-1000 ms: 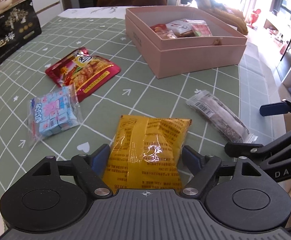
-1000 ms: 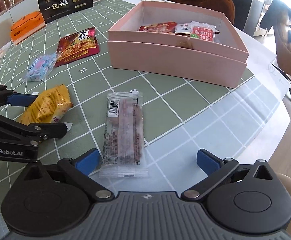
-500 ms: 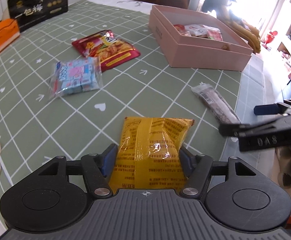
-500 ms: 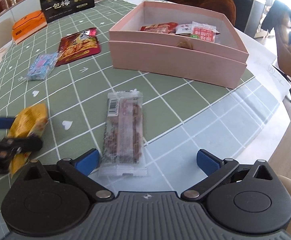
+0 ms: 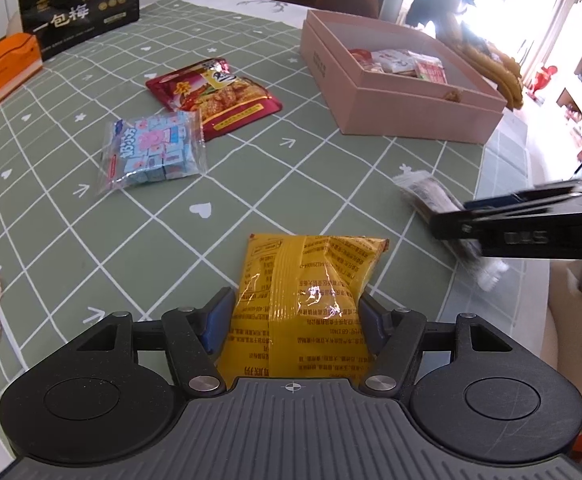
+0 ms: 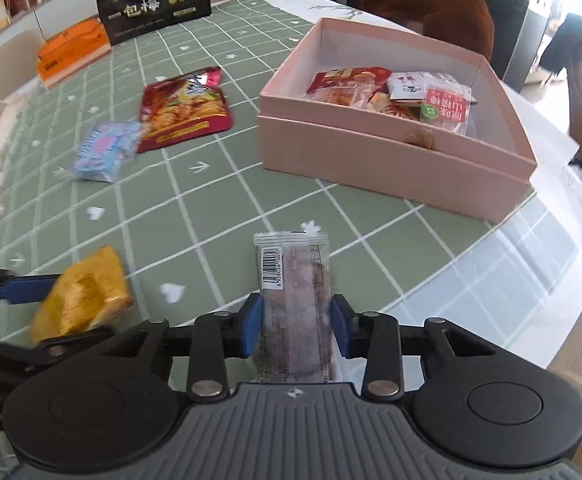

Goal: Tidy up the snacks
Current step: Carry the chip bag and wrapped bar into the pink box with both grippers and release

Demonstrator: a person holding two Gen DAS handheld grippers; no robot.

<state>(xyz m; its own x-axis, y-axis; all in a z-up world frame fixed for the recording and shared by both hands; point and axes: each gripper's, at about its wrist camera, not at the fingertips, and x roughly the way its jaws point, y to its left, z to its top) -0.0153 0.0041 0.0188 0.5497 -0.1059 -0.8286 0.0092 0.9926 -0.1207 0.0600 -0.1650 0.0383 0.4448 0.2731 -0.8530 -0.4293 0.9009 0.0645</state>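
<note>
Yellow snack bag (image 5: 303, 300), bottom centre: light, crinkly, slippery film, clamped across its width by the left hand-held gripper (image 5: 291, 320). Clear-wrapped bar (image 6: 295, 300), probably stiffer, between the closing right hand-held gripper (image 6: 296, 330). Pink box (image 6: 391, 160) upper right; open green surface (image 6: 219, 208) between; edge at right.

Black left gripper (image 5: 295, 316), blue pads, silver screws, ribbed grey housing
</note>
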